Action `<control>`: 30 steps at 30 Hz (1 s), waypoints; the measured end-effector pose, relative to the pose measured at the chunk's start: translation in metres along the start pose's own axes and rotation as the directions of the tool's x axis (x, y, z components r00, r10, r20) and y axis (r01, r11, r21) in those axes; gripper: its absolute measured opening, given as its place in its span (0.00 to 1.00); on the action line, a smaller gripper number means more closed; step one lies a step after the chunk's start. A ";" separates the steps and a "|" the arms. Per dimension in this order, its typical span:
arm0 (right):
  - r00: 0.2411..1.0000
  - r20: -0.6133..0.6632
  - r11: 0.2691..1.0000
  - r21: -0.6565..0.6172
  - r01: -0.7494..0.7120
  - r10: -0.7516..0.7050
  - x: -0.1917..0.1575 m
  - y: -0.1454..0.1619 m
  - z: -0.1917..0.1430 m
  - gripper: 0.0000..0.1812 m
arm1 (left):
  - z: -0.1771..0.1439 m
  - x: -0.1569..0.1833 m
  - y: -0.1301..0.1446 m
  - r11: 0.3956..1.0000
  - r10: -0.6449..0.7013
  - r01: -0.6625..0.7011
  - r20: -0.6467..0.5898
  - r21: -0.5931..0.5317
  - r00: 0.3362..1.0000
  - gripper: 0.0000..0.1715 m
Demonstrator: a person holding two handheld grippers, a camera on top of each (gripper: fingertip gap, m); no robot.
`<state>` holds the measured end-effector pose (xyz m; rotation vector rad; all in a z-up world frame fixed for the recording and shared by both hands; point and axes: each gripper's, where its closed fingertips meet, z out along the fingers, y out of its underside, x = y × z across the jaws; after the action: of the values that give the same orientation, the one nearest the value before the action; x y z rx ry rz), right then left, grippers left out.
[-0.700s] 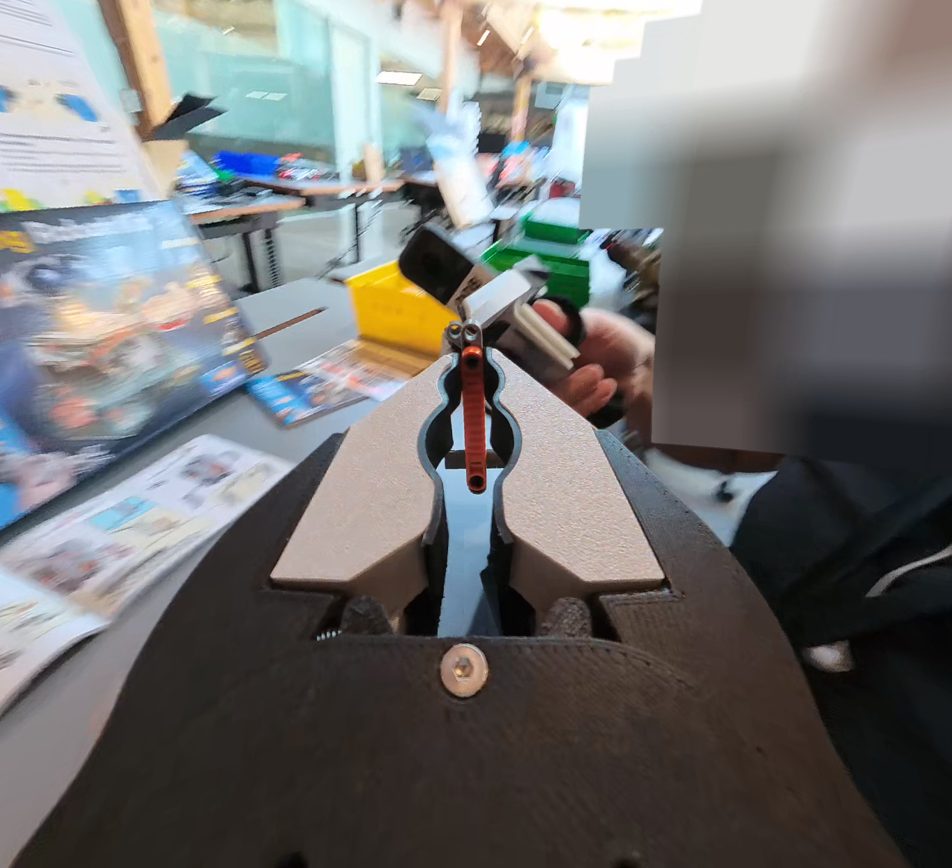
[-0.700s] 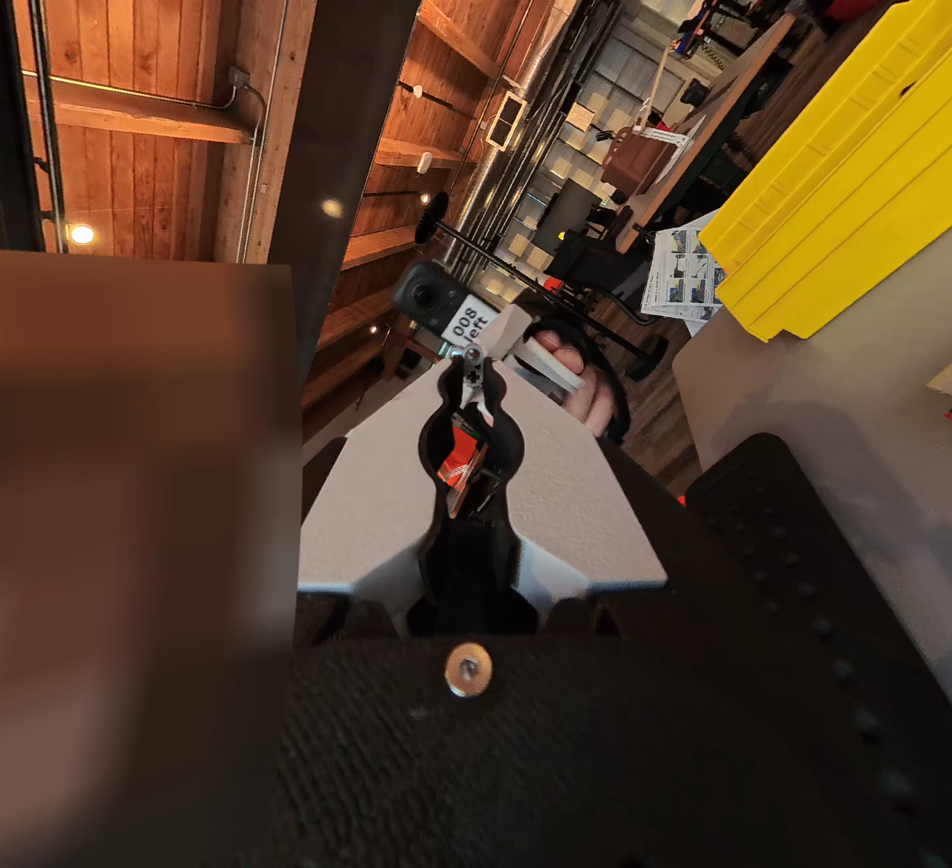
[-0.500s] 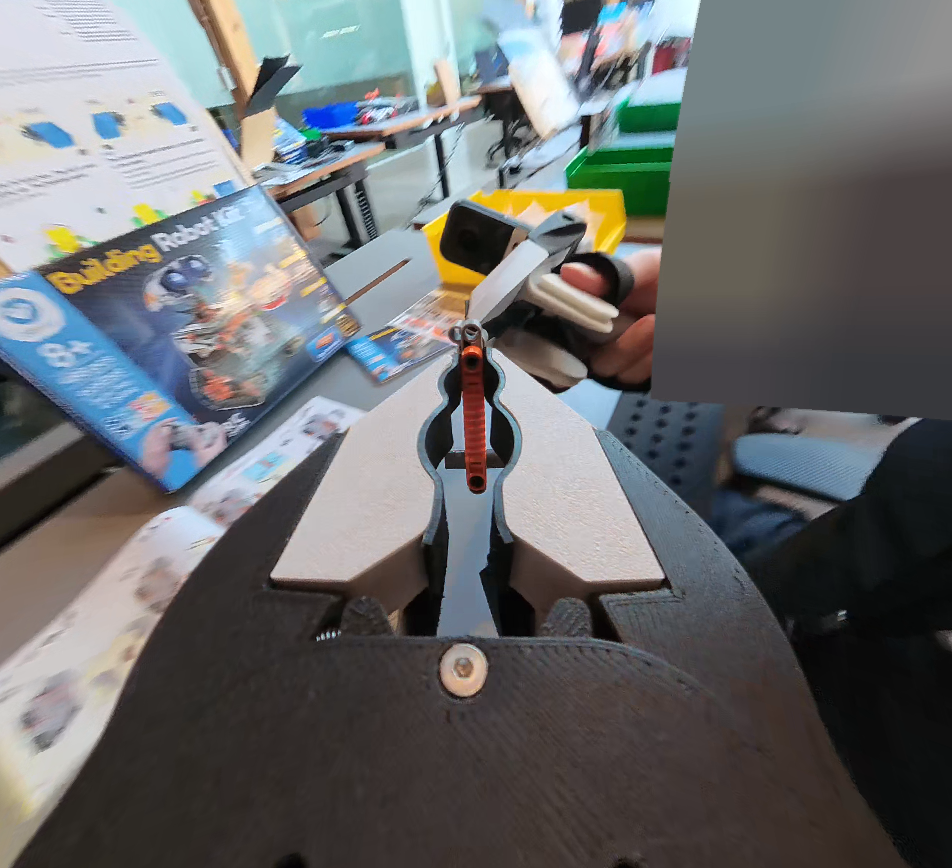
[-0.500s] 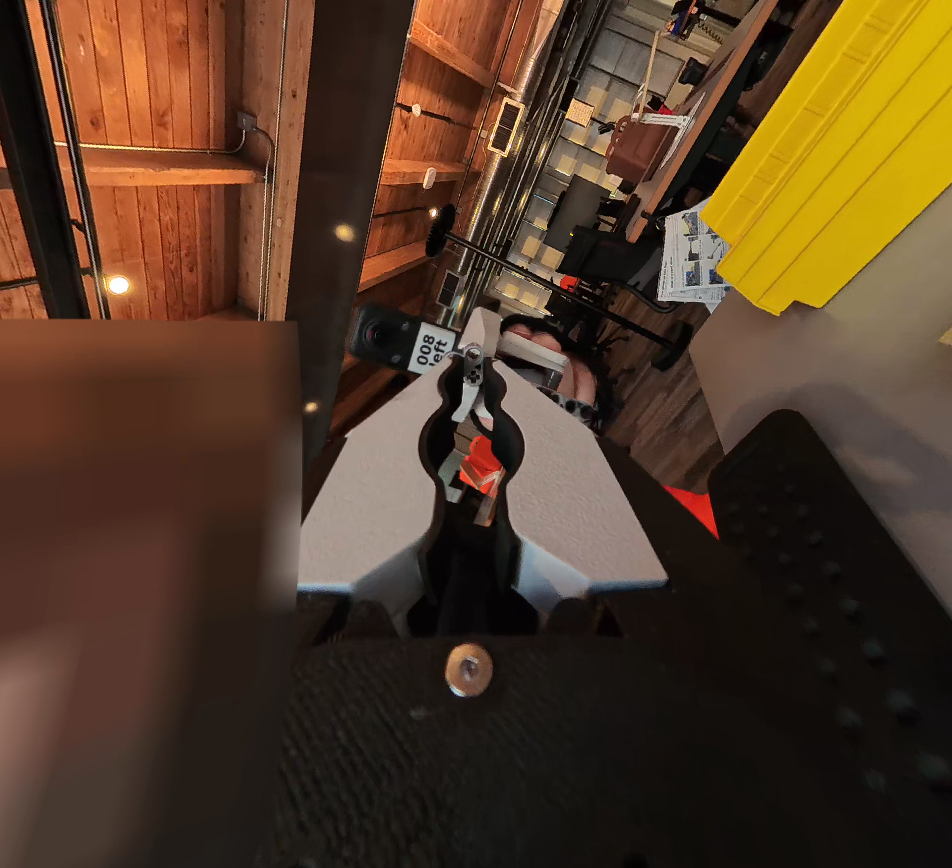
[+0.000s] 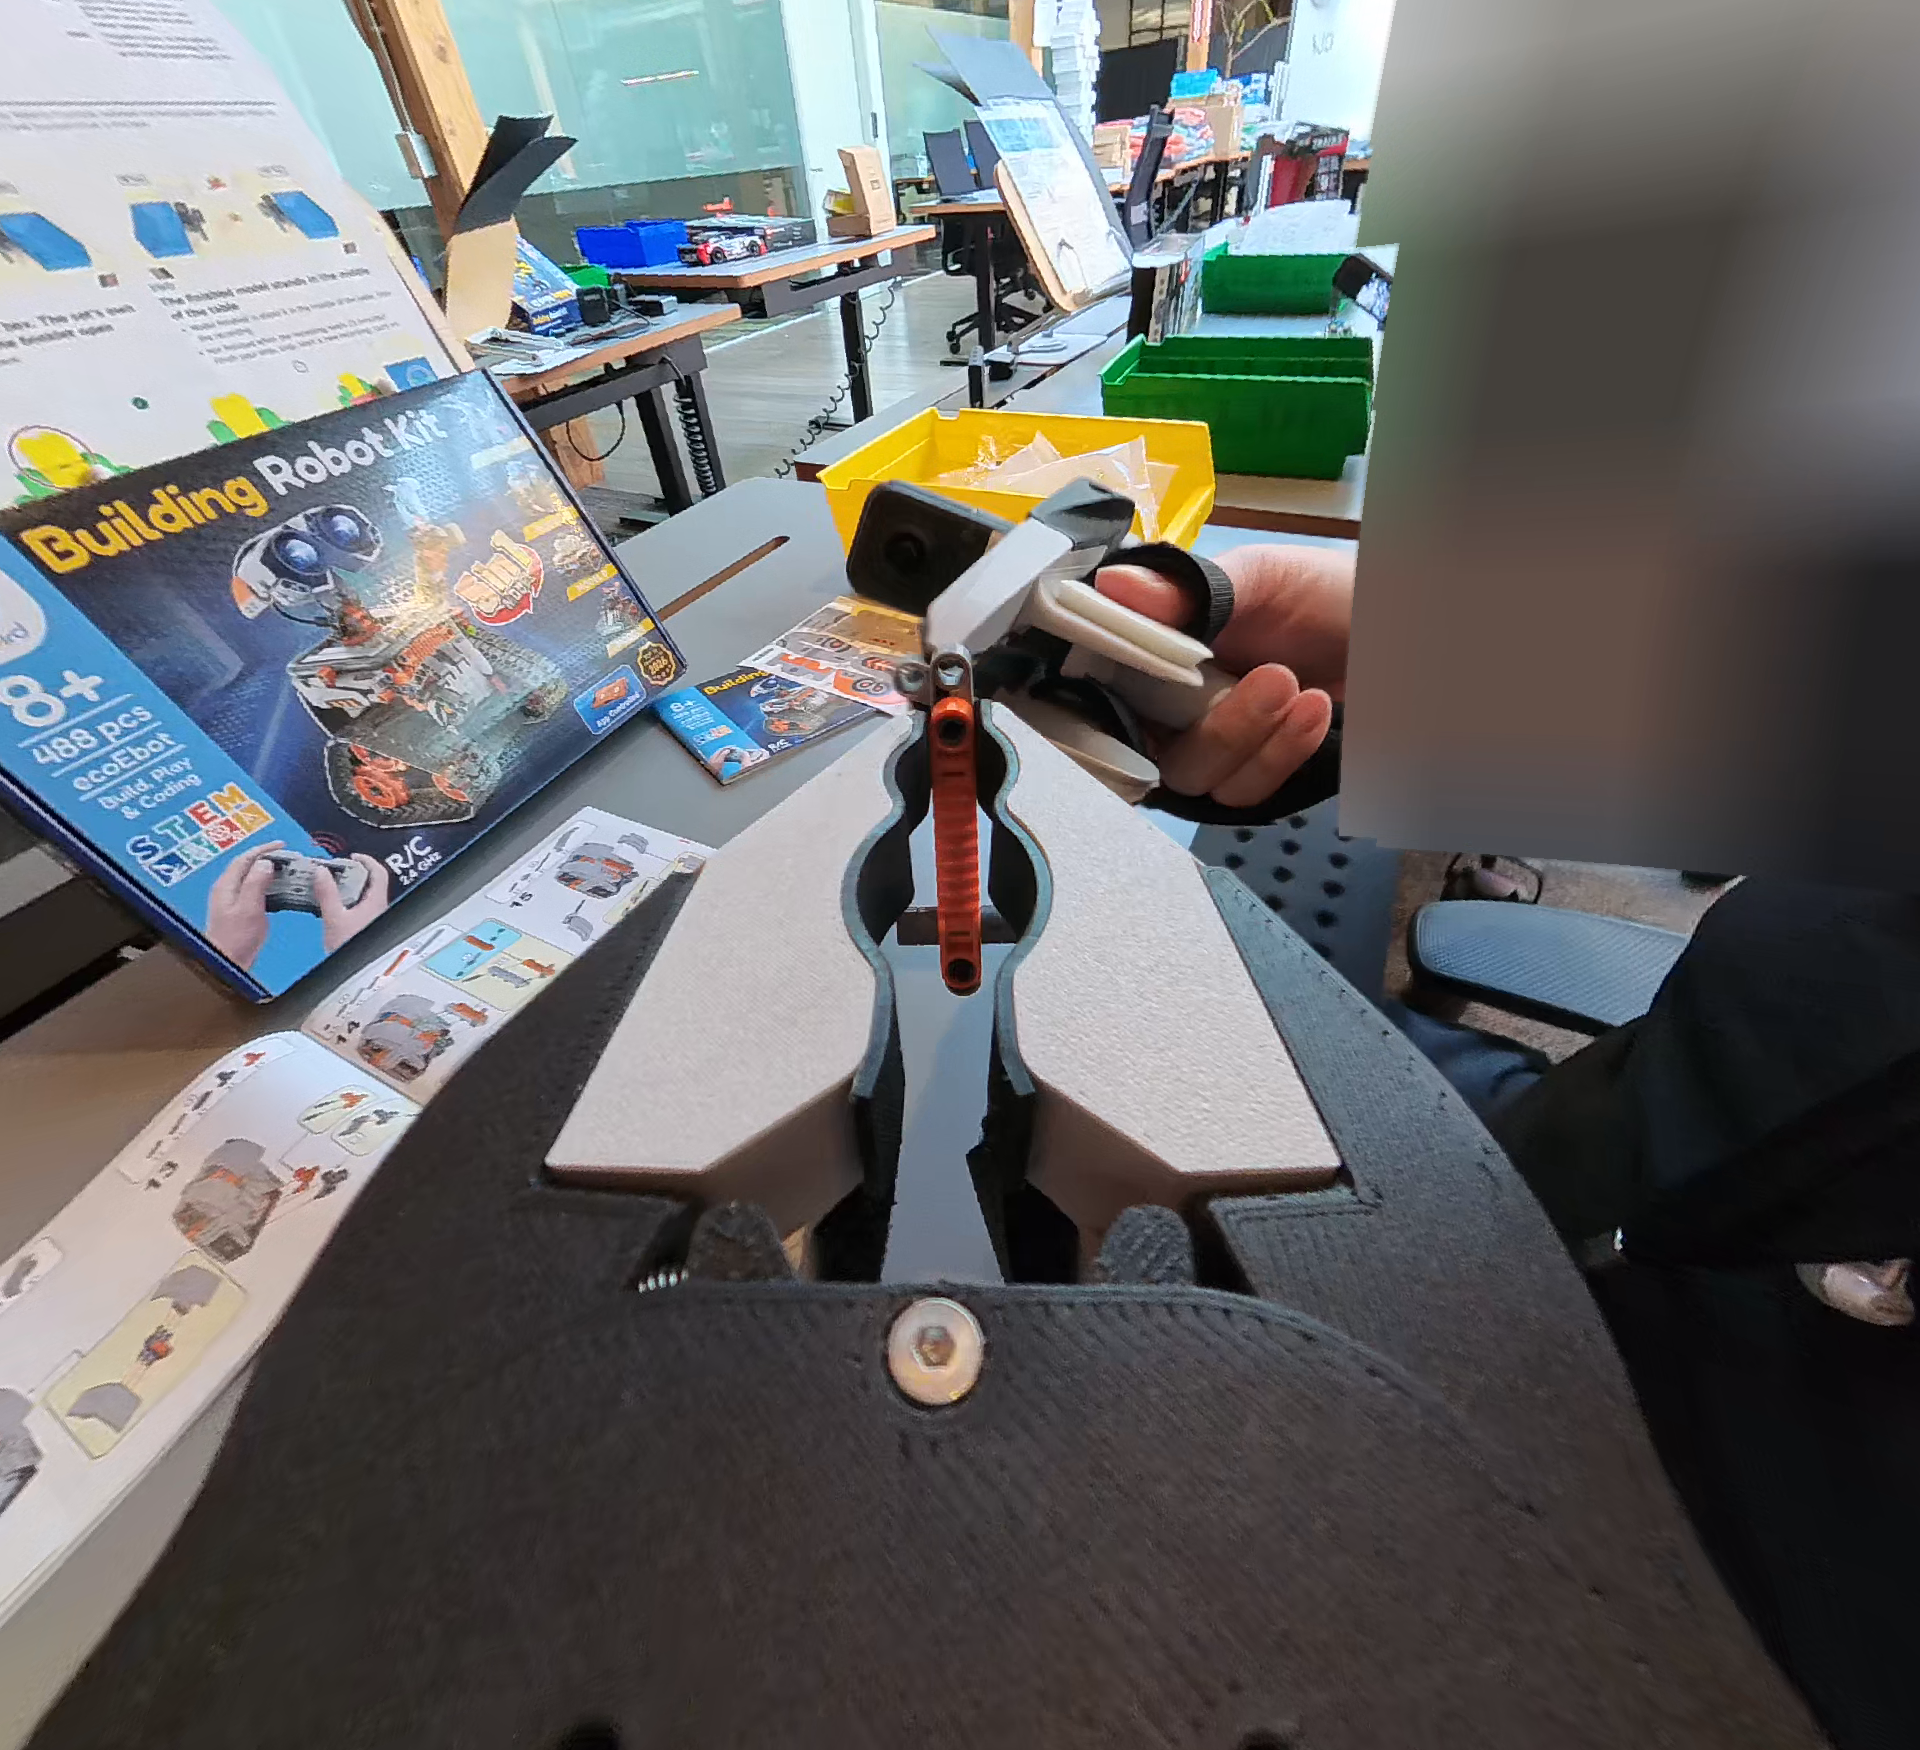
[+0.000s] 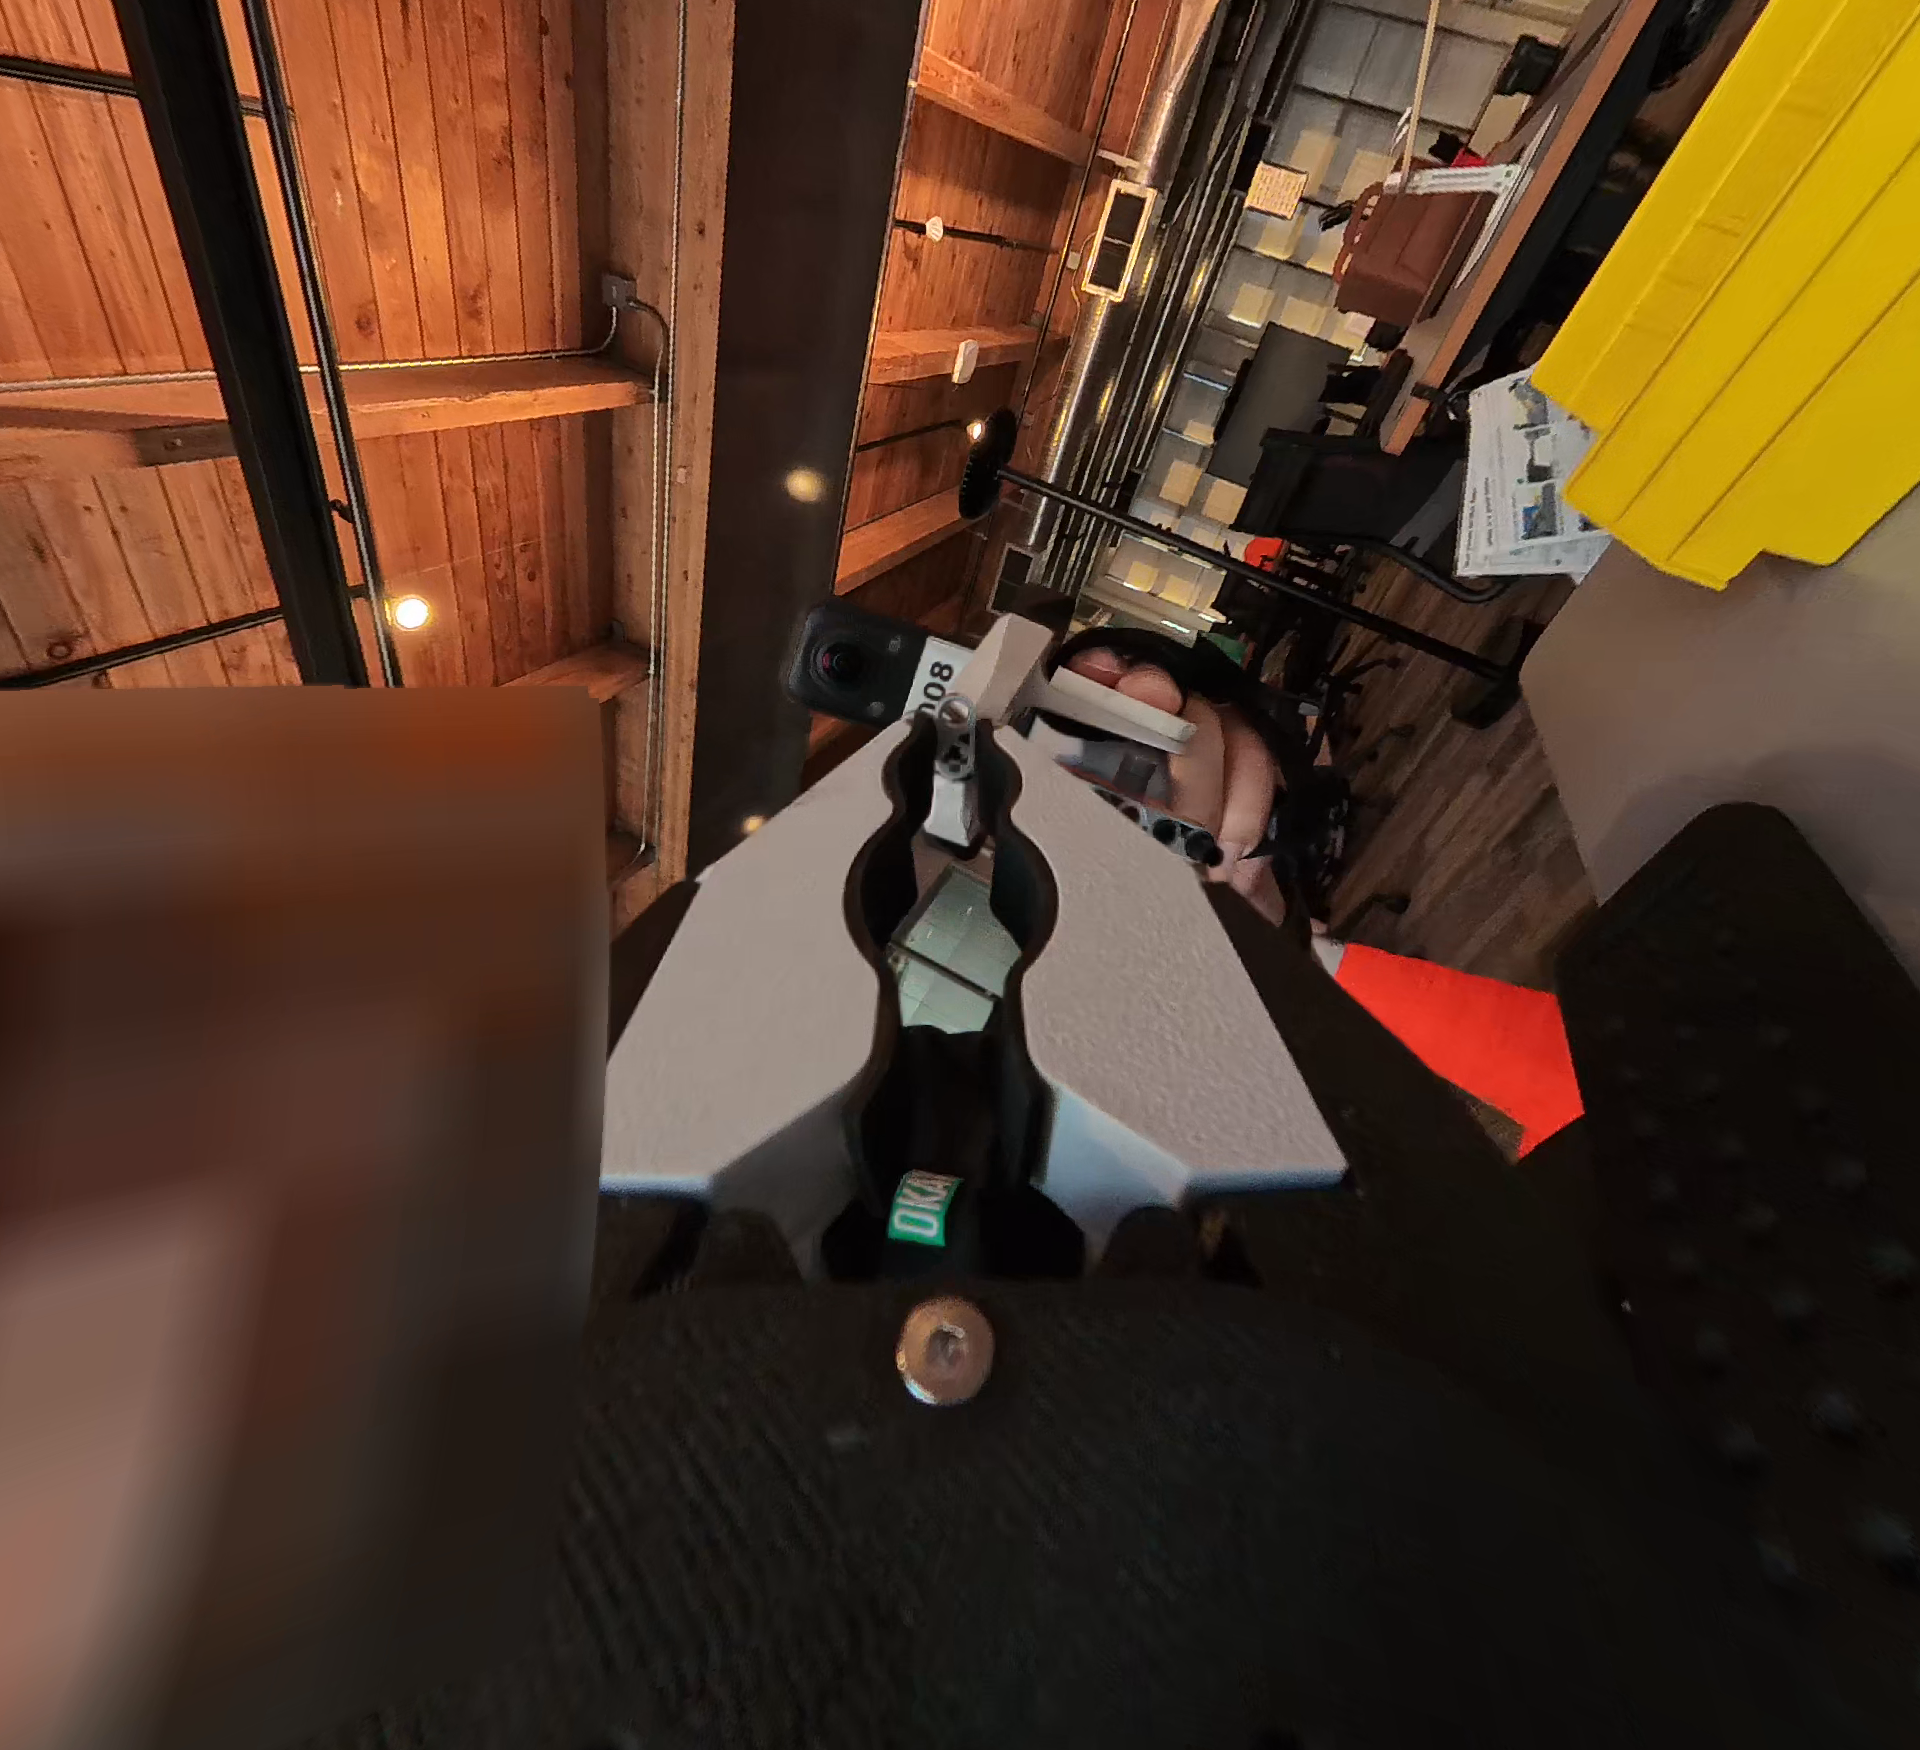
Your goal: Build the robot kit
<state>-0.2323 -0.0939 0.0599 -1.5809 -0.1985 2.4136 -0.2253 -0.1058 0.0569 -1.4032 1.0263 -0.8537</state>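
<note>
Left wrist view: left hand-held gripper point(image 5: 951, 734) is clenched on an orange strip point(image 5: 954, 853), upright between its tips. A small grey piece point(image 5: 943, 670) sits touching the strip's top end, pinched by the right hand-held gripper point(image 6: 951, 744), which is likewise clamped on it. Whether the two parts are already joined cannot be told. An instruction sheet point(image 5: 343, 1066) lies on the surface point(image 5: 727, 557), then a boxed kit point(image 5: 312, 661), then a yellow bin point(image 5: 1039, 464). Mosaic patches hide the person.

Lettered kit box point(image 5: 312, 661), seemingly numbered sticker point(image 6: 928, 677)
</note>
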 end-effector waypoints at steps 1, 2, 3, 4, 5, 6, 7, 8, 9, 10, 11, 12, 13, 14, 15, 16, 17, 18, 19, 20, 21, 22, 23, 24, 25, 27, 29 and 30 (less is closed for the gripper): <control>1.000 0.004 1.000 -0.010 -0.009 0.009 0.001 0.001 0.000 0.02 | 0.000 -0.001 0.000 1.000 -0.006 0.006 -0.001 -0.002 1.000 0.03; 1.000 0.001 1.000 -0.013 -0.015 0.015 0.003 0.001 0.000 0.02 | -0.001 -0.001 0.002 1.000 -0.007 0.007 0.000 -0.011 1.000 0.03; 1.000 -0.005 1.000 -0.012 -0.017 0.017 0.005 0.001 -0.001 0.02 | 0.000 -0.002 0.004 1.000 -0.005 0.005 0.005 -0.023 1.000 0.03; 1.000 -0.009 1.000 -0.011 -0.020 0.020 0.006 0.001 -0.001 0.02 | 0.000 -0.002 0.006 0.999 -0.002 0.002 0.007 -0.035 1.000 0.03; 1.000 -0.006 1.000 -0.007 -0.027 0.027 0.007 0.001 -0.001 0.02 | 0.000 -0.001 0.007 0.999 -0.002 0.003 0.002 -0.045 1.000 0.03; 0.999 -0.003 0.999 -0.002 -0.039 0.039 0.007 0.000 -0.001 0.02 | 0.000 0.000 0.008 0.999 -0.005 0.005 -0.002 -0.049 1.000 0.03; 0.999 0.001 0.999 0.004 -0.048 0.048 0.007 -0.001 -0.001 0.02 | 0.000 0.000 0.008 0.999 -0.007 0.007 -0.003 -0.047 1.000 0.03; 0.998 0.004 0.998 0.008 -0.056 0.056 0.008 -0.001 -0.001 0.02 | 0.000 -0.001 0.008 0.999 -0.008 0.008 -0.003 -0.046 1.000 0.03; 0.998 0.006 0.998 0.010 -0.064 0.064 0.008 -0.001 -0.001 0.02 | 0.000 -0.001 0.008 0.999 -0.007 0.007 0.000 -0.045 1.000 0.03; 0.997 0.006 0.997 0.008 -0.072 0.072 0.008 0.000 -0.001 0.02 | 0.000 -0.002 0.008 0.999 0.000 0.000 0.007 -0.046 1.000 0.03; 0.996 0.009 0.996 0.007 -0.085 0.085 0.008 0.000 -0.001 0.02 | 0.000 -0.002 0.008 0.999 0.008 -0.008 0.011 -0.048 1.000 0.03; 0.995 0.012 0.995 0.006 -0.098 0.098 0.009 0.001 -0.002 0.02 | 0.000 -0.001 0.009 0.999 0.011 -0.010 0.011 -0.052 1.000 0.03; 0.994 0.011 0.994 0.002 -0.107 0.107 0.010 0.001 -0.002 0.02 | 0.000 -0.001 0.010 0.998 0.011 -0.010 0.009 -0.057 1.000 0.03; 0.993 0.011 0.993 -0.004 -0.114 0.114 0.011 0.001 -0.002 0.02 | 0.000 -0.001 0.010 0.998 0.009 -0.009 0.006 -0.059 1.000 0.03; 0.992 0.015 0.992 -0.010 -0.126 0.126 0.011 0.002 -0.002 0.02 | 0.000 -0.001 0.010 0.998 0.005 -0.005 0.001 -0.058 1.000 0.03; 0.990 0.020 0.990 -0.013 -0.137 0.137 0.011 0.002 -0.002 0.02 | 0.000 0.000 0.010 0.998 -0.002 0.002 -0.002 -0.055 1.000 0.03; 0.989 0.024 0.990 -0.013 -0.143 0.143 0.011 0.002 -0.001 0.02 | 0.000 0.000 0.010 0.999 -0.008 0.008 -0.005 -0.051 1.000 0.03; 0.988 0.029 0.989 -0.016 -0.148 0.149 0.011 0.002 -0.001 0.02 | -0.001 0.000 0.010 0.999 -0.015 0.014 -0.011 -0.047 1.000 0.03; 0.987 0.038 0.988 -0.021 -0.155 0.156 0.010 0.003 0.000 0.02 | -0.002 0.001 0.009 0.999 -0.022 0.022 -0.018 -0.044 1.000 0.03; 0.985 0.049 0.986 -0.024 -0.164 0.165 0.009 0.004 0.000 0.02 | -0.002 0.002 0.008 0.999 -0.033 0.031 -0.027 -0.040 0.999 0.03; 0.982 0.065 0.984 -0.024 -0.175 0.176 0.008 0.005 0.001 0.02 | -0.003 0.002 0.008 0.998 -0.044 0.043 -0.036 -0.036 0.998 0.03; 0.978 0.084 0.981 -0.024 -0.192 0.193 0.007 0.005 0.002 0.02 | -0.003 0.003 0.007 0.998 -0.056 0.054 -0.044 -0.031 0.997 0.03; 0.971 0.105 0.977 -0.026 -0.211 0.213 0.005 0.005 0.002 0.02 | -0.003 0.003 0.006 0.998 -0.066 0.065 -0.051 -0.027 0.996 0.03; 0.966 0.121 0.974 -0.027 -0.226 0.227 0.005 0.005 0.003 0.02 | -0.003 0.003 0.006 0.997 -0.075 0.073 -0.054 -0.026 0.996 0.03; 0.964 0.127 0.972 -0.023 -0.234 0.235 0.007 0.005 0.003 0.02 | -0.003 0.002 0.007 0.996 -0.082 0.080 -0.051 -0.031 0.995 0.03; 0.966 0.123 0.974 -0.012 -0.227 0.227 0.010 0.003 0.002 0.02 | -0.003 0.000 0.010 0.995 -0.092 0.090 -0.037 -0.046 0.995 0.03; 0.977 0.113 0.983 -0.001 -0.183 0.182 0.011 0.003 0.001 0.02 | -0.002 -0.001 0.013 0.992 -0.114 0.113 -0.029 -0.058 0.993 0.03; 0.982 0.106 0.987 0.004 -0.159 0.158 0.012 0.003 0.001 0.02 | -0.003 -0.001 0.013 0.990 -0.130 0.128 -0.031 -0.063 0.991 0.03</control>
<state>-0.2381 -0.0930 0.0494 -1.5184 -0.0790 2.6161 -0.2294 -0.1058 0.0441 -1.5245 1.0035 -0.9507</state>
